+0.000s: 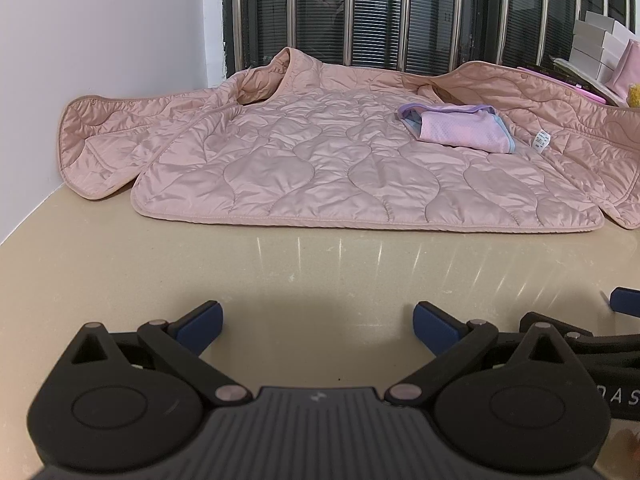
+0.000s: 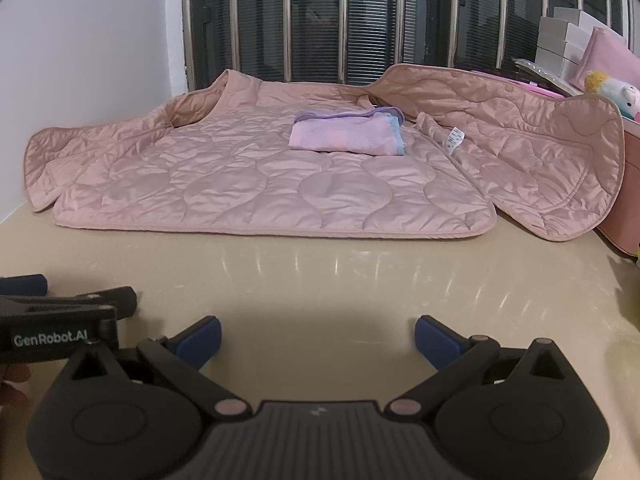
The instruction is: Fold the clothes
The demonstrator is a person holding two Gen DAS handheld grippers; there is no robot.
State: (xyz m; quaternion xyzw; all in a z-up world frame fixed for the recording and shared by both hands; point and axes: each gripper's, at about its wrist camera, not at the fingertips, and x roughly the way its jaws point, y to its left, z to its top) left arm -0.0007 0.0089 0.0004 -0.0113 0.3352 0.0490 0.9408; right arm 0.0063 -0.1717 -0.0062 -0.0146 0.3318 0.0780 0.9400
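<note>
A pink quilted jacket (image 1: 320, 168) (image 2: 260, 184) lies spread open on the beige table (image 1: 280, 272) (image 2: 360, 280), its collar toward the window. On its lining rests a small folded pink and lilac garment (image 1: 460, 128) (image 2: 344, 134). A white care label (image 1: 541, 141) (image 2: 454, 140) shows beside that garment. My left gripper (image 1: 318, 322) stands open near the table's front, well short of the jacket's hem, with nothing between its fingers. My right gripper (image 2: 318, 334) is open too, beside the left one and equally far from the hem.
A white wall (image 1: 100, 60) bounds the table on the left, and a barred window (image 1: 400, 12) runs behind it. White boxes (image 2: 560, 44), a pink bag (image 2: 604, 60) and a plush toy (image 2: 612, 90) crowd the back right. A pink box (image 2: 624, 208) stands under the jacket's right flap.
</note>
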